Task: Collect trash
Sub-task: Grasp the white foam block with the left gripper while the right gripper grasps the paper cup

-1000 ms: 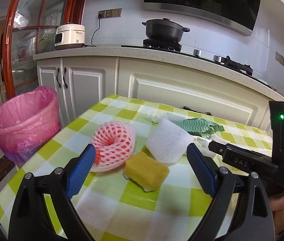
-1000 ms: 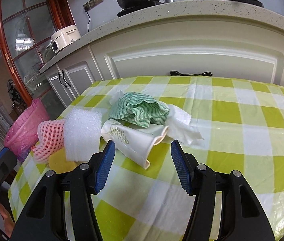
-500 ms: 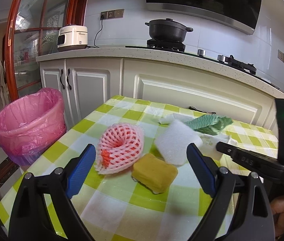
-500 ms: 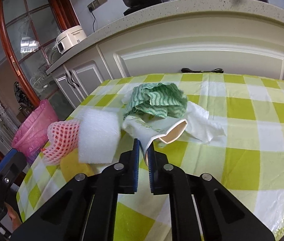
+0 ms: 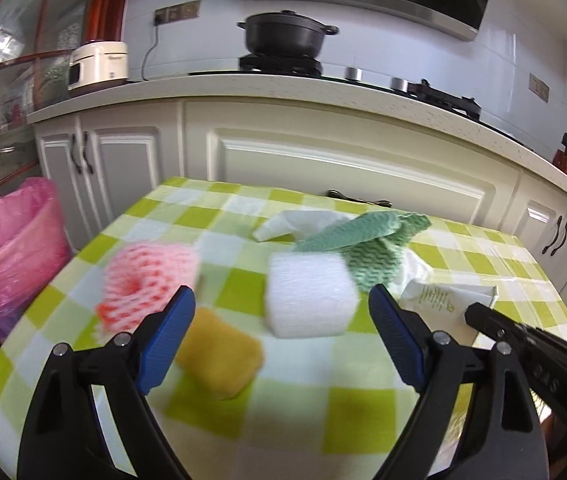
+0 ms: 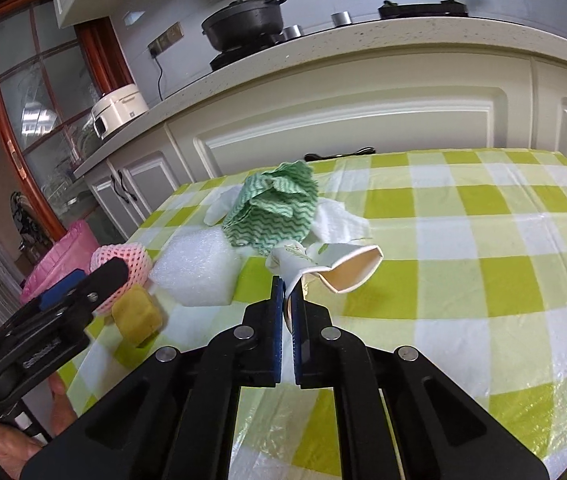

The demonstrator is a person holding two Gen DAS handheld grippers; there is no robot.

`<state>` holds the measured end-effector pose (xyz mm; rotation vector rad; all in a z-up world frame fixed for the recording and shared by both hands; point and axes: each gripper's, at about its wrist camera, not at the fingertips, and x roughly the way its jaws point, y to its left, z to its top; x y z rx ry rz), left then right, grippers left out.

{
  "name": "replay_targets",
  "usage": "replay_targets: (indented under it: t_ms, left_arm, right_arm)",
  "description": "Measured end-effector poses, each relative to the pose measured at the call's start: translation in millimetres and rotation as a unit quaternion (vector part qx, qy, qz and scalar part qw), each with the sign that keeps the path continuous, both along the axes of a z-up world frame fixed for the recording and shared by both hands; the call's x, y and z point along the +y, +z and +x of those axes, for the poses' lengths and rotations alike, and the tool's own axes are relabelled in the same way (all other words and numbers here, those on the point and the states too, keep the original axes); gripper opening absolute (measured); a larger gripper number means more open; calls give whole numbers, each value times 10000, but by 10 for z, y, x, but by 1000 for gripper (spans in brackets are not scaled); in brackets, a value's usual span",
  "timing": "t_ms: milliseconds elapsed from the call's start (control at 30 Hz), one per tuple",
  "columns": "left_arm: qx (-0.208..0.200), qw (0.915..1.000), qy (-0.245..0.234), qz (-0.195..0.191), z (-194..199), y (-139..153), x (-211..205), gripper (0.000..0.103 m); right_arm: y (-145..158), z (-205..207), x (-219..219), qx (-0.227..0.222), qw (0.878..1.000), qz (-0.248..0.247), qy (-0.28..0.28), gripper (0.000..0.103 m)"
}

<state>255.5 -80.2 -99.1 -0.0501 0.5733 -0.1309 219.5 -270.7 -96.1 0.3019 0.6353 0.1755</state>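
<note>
My right gripper [image 6: 288,292] is shut on the crumpled end of a crushed white paper cup [image 6: 339,268], which hangs just above the green-checked table [image 6: 463,240]. My left gripper [image 5: 281,296] has wide jaws that are closing, with nothing pressed between them. Ahead of them lie a white foam block [image 5: 307,296] and a yellow sponge [image 5: 219,360]. A pink foam net [image 5: 147,276] lies to the left. A green wavy cloth [image 5: 371,248] rests on white tissue [image 5: 299,222] behind the block. The pink-lined bin [image 5: 7,248] stands on the floor off the table's left edge.
Cream kitchen cabinets [image 5: 323,160] and a stone counter run behind the table, close to its far edge. A black pot [image 5: 283,36] and a rice cooker [image 5: 99,64] stand on the counter. A black cable [image 6: 339,154] lies at the far table edge.
The right jaws closed on the paper cup and raised it off the table. The left gripper swung right, so the white foam block now sits between its jaws.
</note>
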Motion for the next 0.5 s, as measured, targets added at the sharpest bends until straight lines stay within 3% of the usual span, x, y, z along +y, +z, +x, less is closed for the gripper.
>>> replay_targets:
  t_ms: [500]
  left_arm:
    - [445, 9981, 13, 420, 615, -312, -546, 76]
  right_arm:
    - [0, -146, -304, -186, 9987, 367, -301, 5]
